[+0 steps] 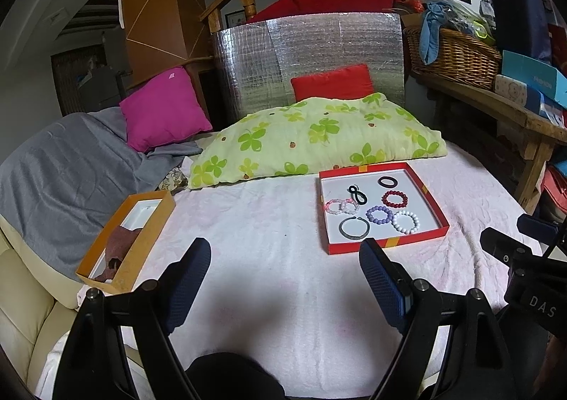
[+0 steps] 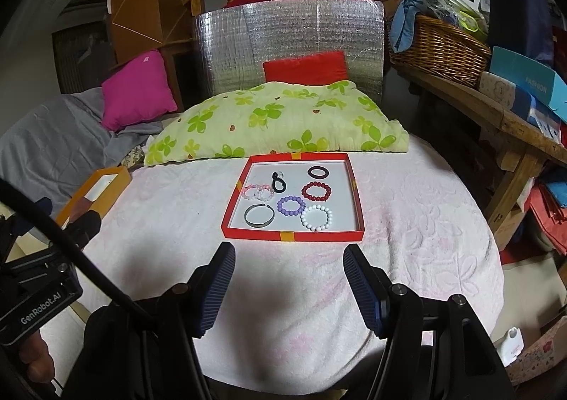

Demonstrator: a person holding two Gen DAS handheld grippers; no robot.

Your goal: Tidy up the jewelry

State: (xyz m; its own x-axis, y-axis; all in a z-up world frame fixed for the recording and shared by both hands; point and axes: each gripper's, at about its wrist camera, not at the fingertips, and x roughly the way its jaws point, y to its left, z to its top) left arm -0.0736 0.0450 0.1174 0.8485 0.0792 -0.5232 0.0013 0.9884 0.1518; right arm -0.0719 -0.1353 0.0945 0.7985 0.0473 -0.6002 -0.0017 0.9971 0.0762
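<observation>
A red tray (image 1: pixel 384 246) (image 2: pixel 292 236) lies on the pink-white blanket and holds several bracelets: white beads (image 2: pixel 316 218), purple beads (image 2: pixel 291 205), dark red beads (image 2: pixel 316 191), a grey bangle (image 2: pixel 259 216), a pink pair (image 2: pixel 257 191), plus black hair ties (image 2: pixel 278 182). An orange box (image 1: pixel 124 240) (image 2: pixel 93 195) with a brown cloth inside lies at the left. My left gripper (image 1: pixel 285 279) is open and empty, between the two boxes. My right gripper (image 2: pixel 288 276) is open and empty, just short of the red tray's near edge.
A green clover pillow (image 1: pixel 312 141) lies behind the tray, with a red cushion (image 1: pixel 333 82), a pink cushion (image 1: pixel 163 109) and a silver foil panel (image 1: pixel 308 52) behind. A grey sheet (image 1: pixel 67 166) is at the left. A wooden bench (image 1: pixel 496 105) with a wicker basket (image 1: pixel 453 56) stands at the right.
</observation>
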